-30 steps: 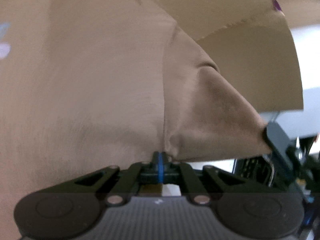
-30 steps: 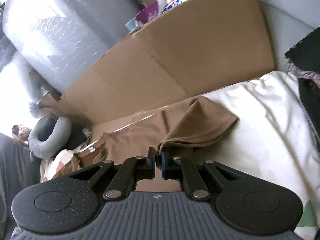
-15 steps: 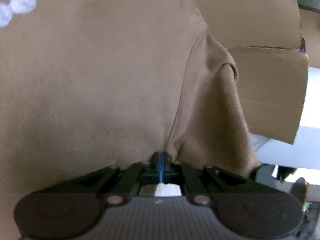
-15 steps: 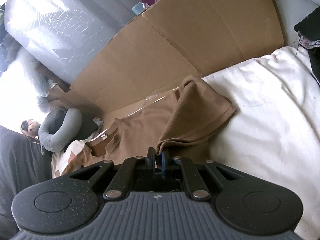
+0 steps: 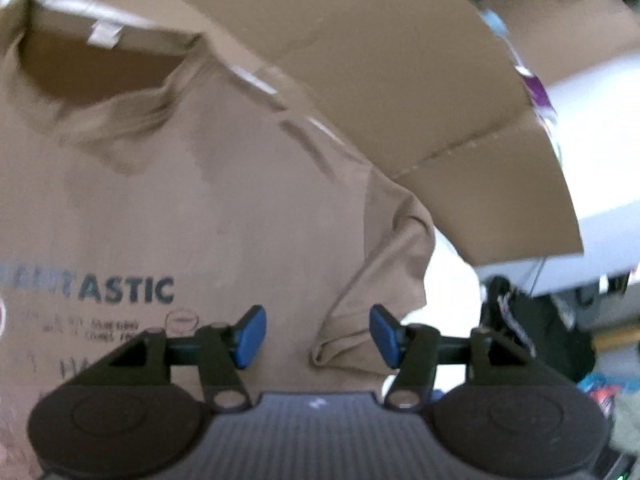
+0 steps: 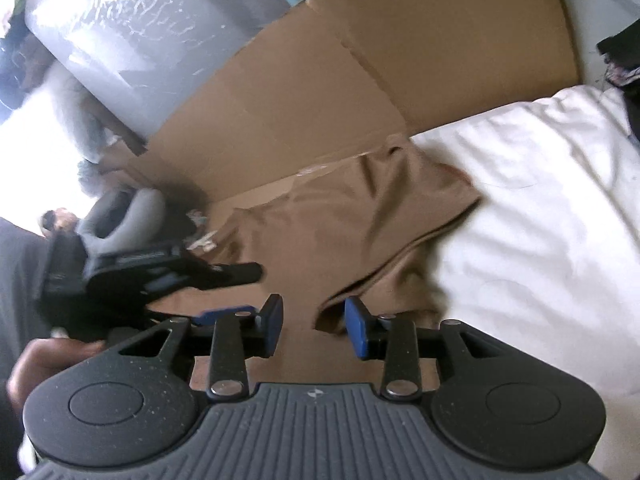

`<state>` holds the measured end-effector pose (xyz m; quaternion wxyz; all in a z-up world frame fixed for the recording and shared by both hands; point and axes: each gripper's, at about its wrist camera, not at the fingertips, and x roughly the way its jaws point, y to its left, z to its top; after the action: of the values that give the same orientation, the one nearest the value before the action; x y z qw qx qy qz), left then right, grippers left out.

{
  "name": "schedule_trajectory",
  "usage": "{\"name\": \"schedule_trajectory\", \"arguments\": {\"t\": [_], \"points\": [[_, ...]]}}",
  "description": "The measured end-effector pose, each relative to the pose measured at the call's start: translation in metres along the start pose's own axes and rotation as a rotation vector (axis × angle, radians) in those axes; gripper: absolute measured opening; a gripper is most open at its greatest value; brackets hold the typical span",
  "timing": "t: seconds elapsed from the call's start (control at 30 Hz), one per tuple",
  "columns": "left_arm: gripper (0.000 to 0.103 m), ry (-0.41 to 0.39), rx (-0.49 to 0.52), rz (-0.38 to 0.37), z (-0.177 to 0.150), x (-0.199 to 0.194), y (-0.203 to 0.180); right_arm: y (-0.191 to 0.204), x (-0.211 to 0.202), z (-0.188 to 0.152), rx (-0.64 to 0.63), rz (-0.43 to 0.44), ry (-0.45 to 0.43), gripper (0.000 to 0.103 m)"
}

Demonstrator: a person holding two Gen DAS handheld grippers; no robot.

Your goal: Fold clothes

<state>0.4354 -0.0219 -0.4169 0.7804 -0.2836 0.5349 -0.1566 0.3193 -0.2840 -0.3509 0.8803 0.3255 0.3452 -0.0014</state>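
A brown T-shirt (image 5: 224,208) lies face up, its collar at the upper left and a dark "ASTIC" print at the left. Its right sleeve (image 6: 400,216) is folded in over the body and rests partly on white bedding (image 6: 540,208). My left gripper (image 5: 317,336) hovers above the shirt with its jaws opening and nothing pinched. It also shows in the right wrist view as the left gripper (image 6: 160,272), held by a hand (image 6: 48,364). My right gripper (image 6: 315,326) is opening too. The sleeve's hem lies loose between its blue pads (image 6: 356,332).
A big cardboard flap (image 6: 360,80) stands behind the shirt. A grey neck pillow (image 6: 120,216) lies at the left and a shiny grey wrapped bulk (image 6: 132,20) behind it. Dark clothes (image 5: 532,328) are heaped at the right of the bedding.
Both grippers were shut on the shirt's fabric and have let it go. The left one has pulled back and up, bringing collar and print into view. The sleeve now lies flat.
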Motion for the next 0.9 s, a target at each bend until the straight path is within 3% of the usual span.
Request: {"name": "schedule_trajectory", "arguments": {"t": [0.13, 0.43, 0.53, 0.6, 0.67, 0.9], "points": [[0.059, 0.017, 0.09, 0.039, -0.01, 0.002, -0.007, -0.002, 0.005, -0.002, -0.123, -0.077, 0.042, 0.048], [0.048, 0.06, 0.262, 0.052, -0.024, 0.033, -0.023, -0.019, 0.037, -0.007, -0.227, -0.237, 0.117, 0.049], [0.029, 0.05, 0.283, 0.06, -0.026, 0.04, -0.023, -0.022, 0.049, -0.008, -0.24, -0.257, 0.124, 0.047], [0.007, 0.045, 0.268, 0.047, -0.024, 0.039, -0.019, -0.023, 0.055, -0.007, -0.254, -0.272, 0.126, 0.043], [0.007, 0.039, 0.27, 0.041, -0.024, 0.035, -0.02, -0.023, 0.059, -0.006, -0.27, -0.289, 0.136, 0.035], [0.006, 0.009, 0.286, 0.006, -0.021, 0.016, -0.036, -0.022, 0.06, -0.007, -0.332, -0.309, 0.154, 0.027]]}}
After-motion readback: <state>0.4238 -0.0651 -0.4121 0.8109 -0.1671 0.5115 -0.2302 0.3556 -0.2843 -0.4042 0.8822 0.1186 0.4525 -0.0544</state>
